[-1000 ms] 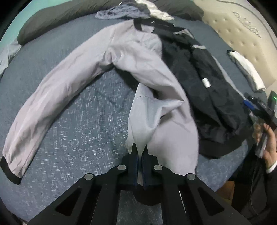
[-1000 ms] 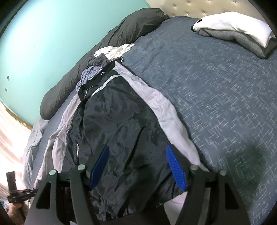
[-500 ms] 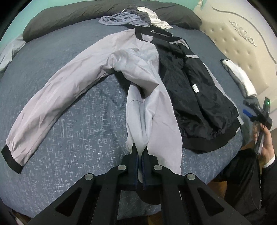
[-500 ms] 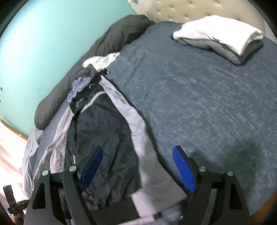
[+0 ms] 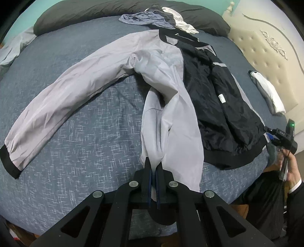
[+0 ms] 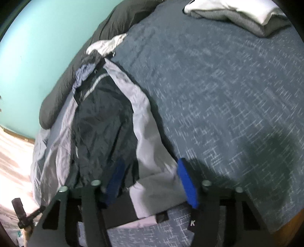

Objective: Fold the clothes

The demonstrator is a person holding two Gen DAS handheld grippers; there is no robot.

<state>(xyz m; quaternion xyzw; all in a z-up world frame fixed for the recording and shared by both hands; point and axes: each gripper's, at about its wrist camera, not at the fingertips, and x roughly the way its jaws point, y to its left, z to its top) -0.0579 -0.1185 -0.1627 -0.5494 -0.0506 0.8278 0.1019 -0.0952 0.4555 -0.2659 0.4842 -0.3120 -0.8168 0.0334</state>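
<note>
A grey jacket [image 5: 161, 62] with black lining [image 5: 209, 91] lies open on the blue bedspread [image 5: 85, 133], its left sleeve [image 5: 66, 98] stretched out to the left. My left gripper [image 5: 153, 165] is shut on the lower edge of the grey front panel, which it holds pulled taut toward the bed's near edge. In the right wrist view my right gripper [image 6: 150, 182] hovers over the jacket's [image 6: 144, 133] lower right corner. Its jaws are closing with the grey hem between the blue pads [image 6: 187, 182], which do not visibly press it. That frame is blurred.
A folded white and grey pile [image 6: 237, 15] sits near the cream headboard [image 5: 266, 47]. Loose clothes [image 5: 148, 18] are heaped by the jacket's collar, against a long dark pillow [image 5: 95, 11]. A hand [image 5: 292, 167] holds the right gripper at the bed's right edge.
The left gripper drew the grey panel toward the near edge, straightening it. The right gripper shifted right to the jacket's lower corner; its jaws widened, then narrowed around the hem.
</note>
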